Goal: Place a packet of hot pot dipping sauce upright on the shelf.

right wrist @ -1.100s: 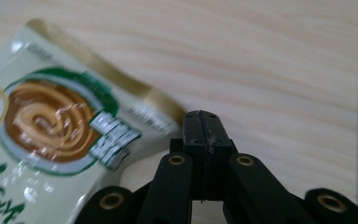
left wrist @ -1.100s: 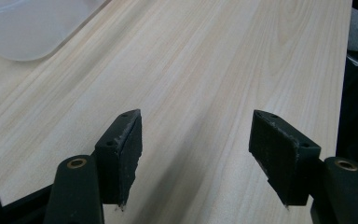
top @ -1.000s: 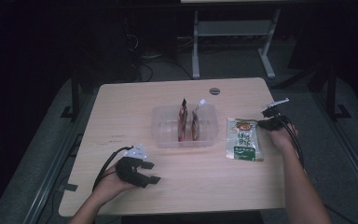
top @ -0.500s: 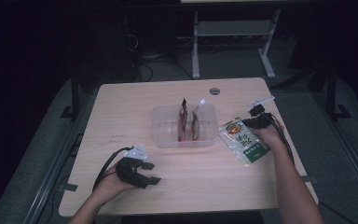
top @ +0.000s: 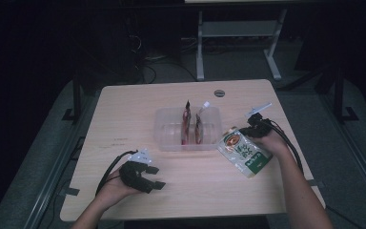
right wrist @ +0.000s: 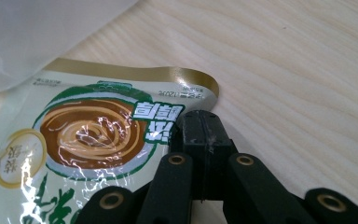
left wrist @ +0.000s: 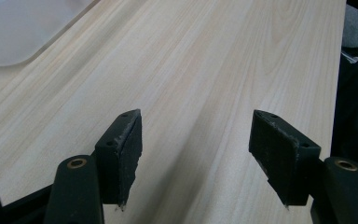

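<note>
A green and cream food pouch [top: 243,152] with a brown swirl picture hangs tilted just right of a clear plastic bin [top: 169,131]. My right gripper [top: 251,131] is shut on the pouch's top edge; in the right gripper view its jaws pinch the pouch [right wrist: 93,154] near the gold-rimmed corner, the right gripper [right wrist: 204,135] closed tight. The bin holds two upright brown packets [top: 187,123]. My left gripper [top: 155,177] rests on the table near the front left edge, open, with only bare wood between its jaws [left wrist: 196,144].
The wooden table [top: 124,109] has a round grommet [top: 219,93] near its far edge. A corner of the clear bin [left wrist: 23,28] lies ahead of the left gripper. Dark floor and a white stand [top: 238,33] lie beyond the table.
My right gripper has carried the pouch off the table and leftward toward the bin, tilting it. The left hand has stayed where it was.
</note>
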Demonstrator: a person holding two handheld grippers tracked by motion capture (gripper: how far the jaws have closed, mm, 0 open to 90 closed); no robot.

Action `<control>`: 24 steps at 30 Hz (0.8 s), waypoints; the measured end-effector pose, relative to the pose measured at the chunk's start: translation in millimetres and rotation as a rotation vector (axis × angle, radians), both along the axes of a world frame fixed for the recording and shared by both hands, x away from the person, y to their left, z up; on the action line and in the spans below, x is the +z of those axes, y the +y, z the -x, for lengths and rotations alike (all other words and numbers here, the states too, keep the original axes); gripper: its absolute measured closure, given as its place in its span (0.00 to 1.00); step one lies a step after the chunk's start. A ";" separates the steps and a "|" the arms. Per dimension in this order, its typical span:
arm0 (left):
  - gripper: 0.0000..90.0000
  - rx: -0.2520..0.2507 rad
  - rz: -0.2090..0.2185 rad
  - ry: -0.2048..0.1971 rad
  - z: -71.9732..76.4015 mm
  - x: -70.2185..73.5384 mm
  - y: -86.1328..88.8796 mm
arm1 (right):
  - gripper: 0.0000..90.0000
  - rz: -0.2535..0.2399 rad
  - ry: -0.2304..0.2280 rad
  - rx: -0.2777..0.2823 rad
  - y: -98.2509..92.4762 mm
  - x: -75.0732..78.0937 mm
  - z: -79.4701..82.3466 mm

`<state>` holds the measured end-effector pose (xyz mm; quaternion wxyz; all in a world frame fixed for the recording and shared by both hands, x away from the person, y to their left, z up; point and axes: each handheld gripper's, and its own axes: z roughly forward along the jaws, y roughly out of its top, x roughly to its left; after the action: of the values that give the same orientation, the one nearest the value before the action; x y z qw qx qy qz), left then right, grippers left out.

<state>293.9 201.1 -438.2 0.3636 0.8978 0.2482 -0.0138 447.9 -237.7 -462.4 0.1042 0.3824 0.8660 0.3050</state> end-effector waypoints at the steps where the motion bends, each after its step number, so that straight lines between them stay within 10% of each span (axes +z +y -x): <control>1: 0.38 0.001 0.003 0.000 0.2 -0.1 -0.1 | 1.00 0.008 -0.003 0.004 0.3 0.1 0.8; 15: 0.38 0.000 0.001 0.002 0.8 0.2 -1.2 | 0.93 -0.013 -0.048 -0.116 7.7 12.3 1.8; 24: 0.38 -0.002 0.000 -0.002 0.8 0.1 -1.8 | 0.77 -0.074 0.070 -0.092 8.6 14.0 7.4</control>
<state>293.0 199.3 -438.1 0.3637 0.8981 0.2468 -0.0132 440.5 -229.0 -448.4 0.0732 0.4357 0.8388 0.3183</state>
